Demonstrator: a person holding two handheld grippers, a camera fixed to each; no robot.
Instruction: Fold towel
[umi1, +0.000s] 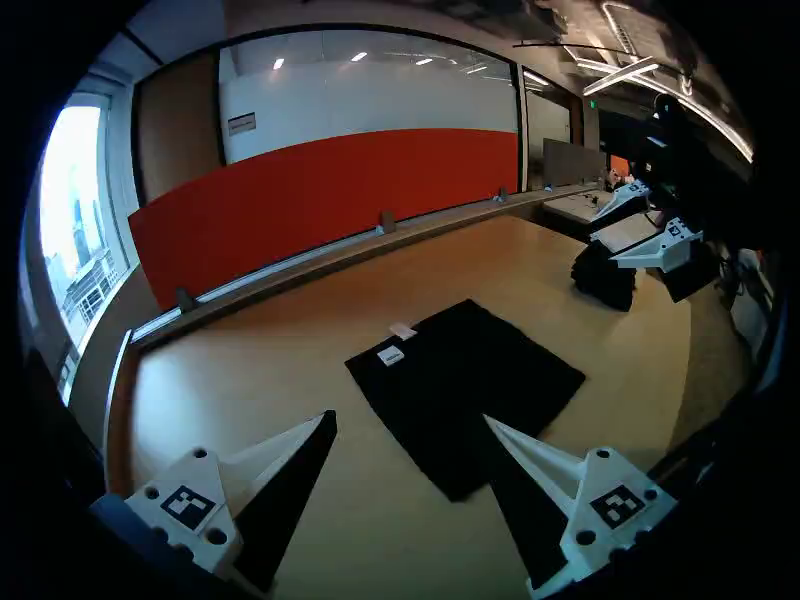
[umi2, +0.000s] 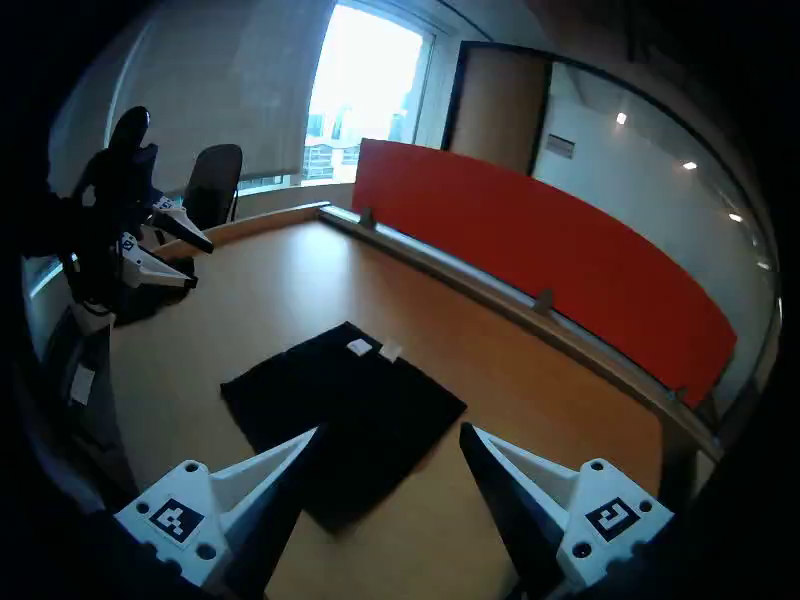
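Black towel (umi1: 465, 390) lying flat near middle of wooden table (umi1: 300, 330), roughly rectangular, smooth surface, two white tags (umi1: 391, 355) at one corner, left gripper (umi1: 408, 418) jaws spread and empty, right gripper (umi2: 390, 429) likewise spread, holding nothing

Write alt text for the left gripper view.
A black towel lies flat on a wooden table, two white tags near its far edge. The left gripper, open, frames it up close; the right gripper hovers far right, a red panel behind.
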